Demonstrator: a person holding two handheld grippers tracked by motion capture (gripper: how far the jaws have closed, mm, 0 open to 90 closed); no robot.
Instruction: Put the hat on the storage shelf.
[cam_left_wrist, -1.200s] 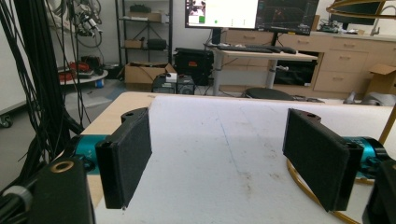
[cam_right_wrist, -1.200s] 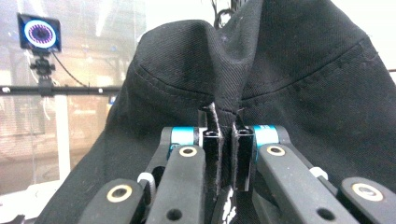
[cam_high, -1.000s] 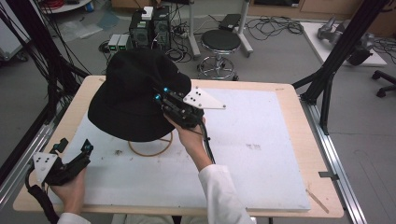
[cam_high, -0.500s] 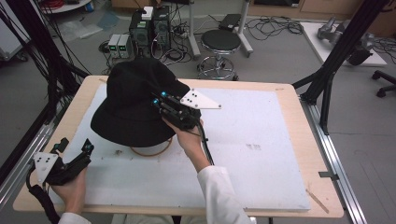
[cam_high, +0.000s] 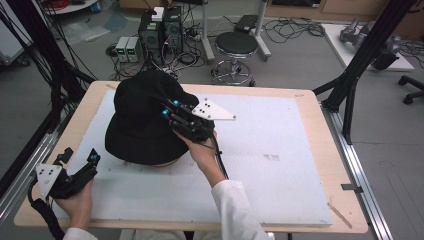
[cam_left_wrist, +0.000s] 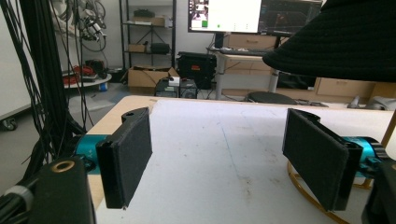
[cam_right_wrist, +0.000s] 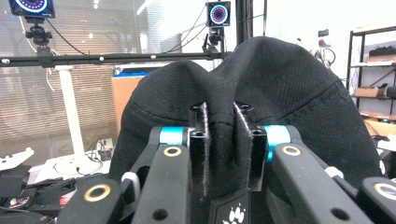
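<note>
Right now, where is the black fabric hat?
In the high view, the black fabric hat sits on the white table mat's far left part, over a gold ring stand, pinched by the right gripper.

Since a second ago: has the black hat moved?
Yes. The black hat, pinched by the right gripper, has sunk toward the white mat; less of the gold ring stand shows beneath it.
</note>
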